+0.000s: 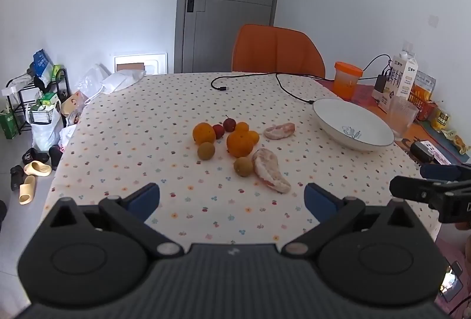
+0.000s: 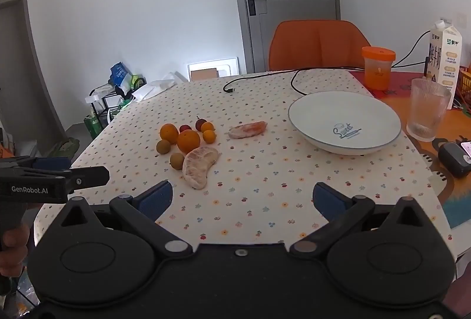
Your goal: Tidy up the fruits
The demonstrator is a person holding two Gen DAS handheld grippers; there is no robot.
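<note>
Fruits (image 1: 235, 142) are gathered in a loose cluster near the middle of the patterned tablecloth (image 1: 147, 119), and none has yet been placed in the white bowl (image 2: 344, 124), which stands empty to the right of the cluster and well apart from it. Both tools are held back over the near edge of the table: the left gripper (image 1: 232, 198) is spread wide with nothing between its blue pads, and the right gripper (image 2: 243, 198) is likewise spread wide and empty. The first pick is judged to be in hand. It would best be begun from the outside of the cluster, where the large peeled pomelo segment (image 2: 200, 166) lies nearest, touching a small brownish fruit (image 2: 177, 160) and the big orange (image 2: 188, 141). The segment should be approached across its narrow width and closed upon gently, since peeled flesh is likely to crush or tear. The round fruits are likely to roll if nudged, so a descent from above is advised. The glass (image 2: 428, 110) just beside the bowl should be kept clear of during transfer.
</note>
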